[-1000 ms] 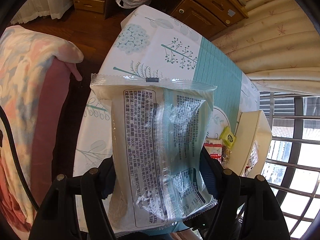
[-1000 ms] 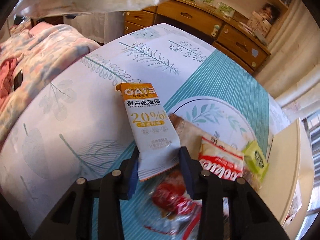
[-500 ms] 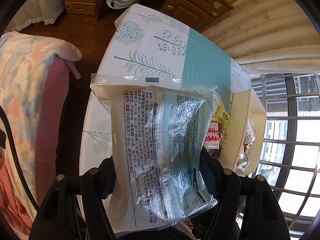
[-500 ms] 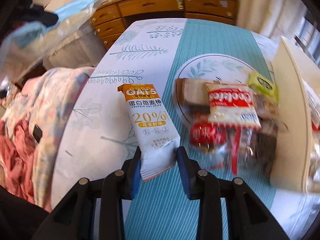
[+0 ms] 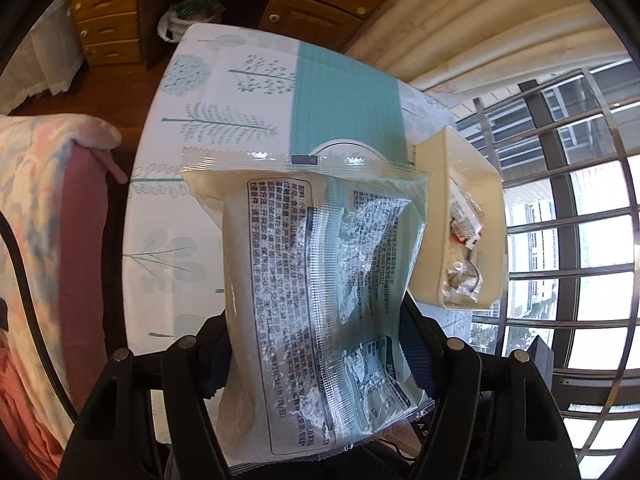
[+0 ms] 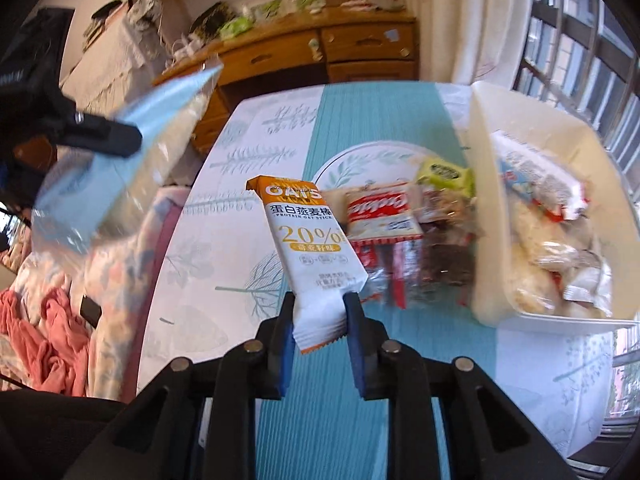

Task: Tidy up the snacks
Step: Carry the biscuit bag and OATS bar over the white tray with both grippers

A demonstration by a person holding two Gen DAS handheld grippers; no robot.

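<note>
The left tool (image 5: 316,356) pinches a large clear-and-teal snack bag (image 5: 312,300) across its lower half, both pads pressed into its sides; the bag stands up in front of the camera, lifted clear of the bench (image 5: 208,128), its printed back panel facing the lens. Beyond it, to the right, a cream bin (image 5: 460,168) sits on the bench near the window bars, with several wrapped snacks inside.

The right tool (image 6: 320,320) grips an orange-and-white oat bar (image 6: 308,236) by its lower end — its jaws have just been closing, and the wrapper is squeezed between the pads. The bar points up and away from the camera, raised above the bench's teal stripe. Just behind it a loose heap of snacks lies on the cloth: a red-and-white cookie packet (image 6: 380,212), a small green packet (image 6: 444,174) and some darker wrappers, blurred. The heap rests against the cream bin's near wall. At the left of this view the other tool's dark finger shows, clamped on the big bag over a floral blanket (image 6: 52,292).
</note>
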